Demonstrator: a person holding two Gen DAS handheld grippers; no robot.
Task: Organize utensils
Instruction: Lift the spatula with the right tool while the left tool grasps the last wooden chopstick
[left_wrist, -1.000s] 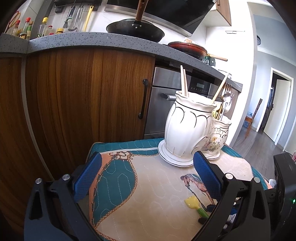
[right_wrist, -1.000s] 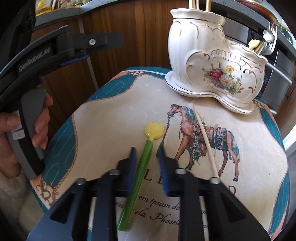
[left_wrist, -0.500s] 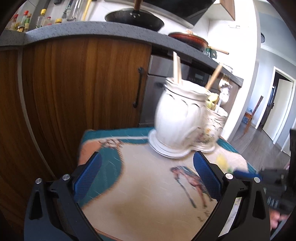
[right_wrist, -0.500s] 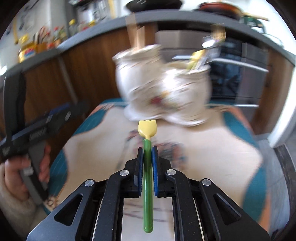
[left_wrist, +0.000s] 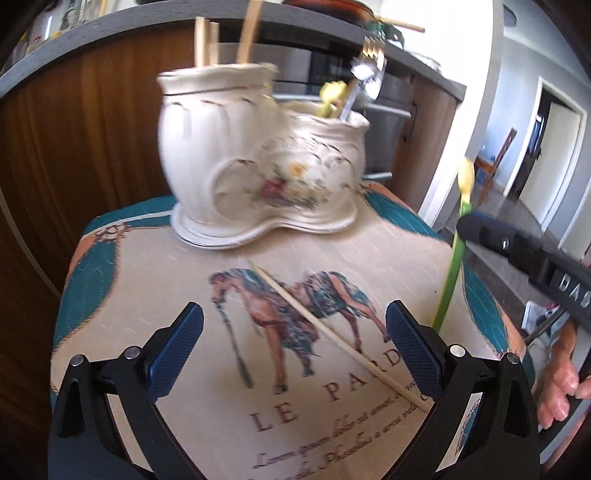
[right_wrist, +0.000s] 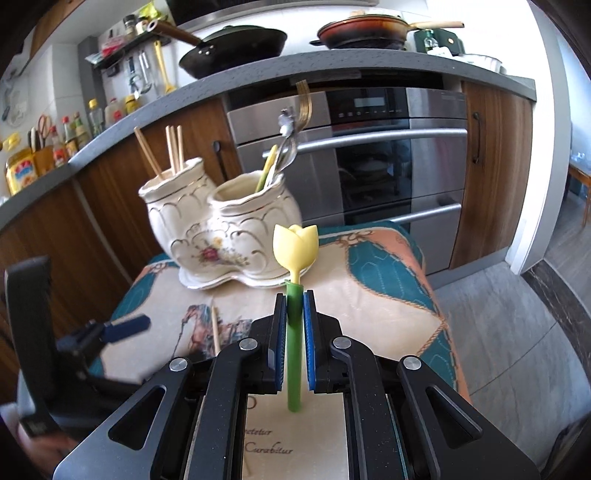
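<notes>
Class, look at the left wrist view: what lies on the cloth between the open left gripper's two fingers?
A single chopstick lies slantwise on the printed horse cloth, crossing the gap of the left gripper; the left wrist view shows it.

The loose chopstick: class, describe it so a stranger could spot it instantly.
Find the white holder on the horse-print cloth. In front of it, one pale chopstick lies diagonally across the printed horse. Unlike the chopsticks upright in the holder, it lies flat.
</notes>
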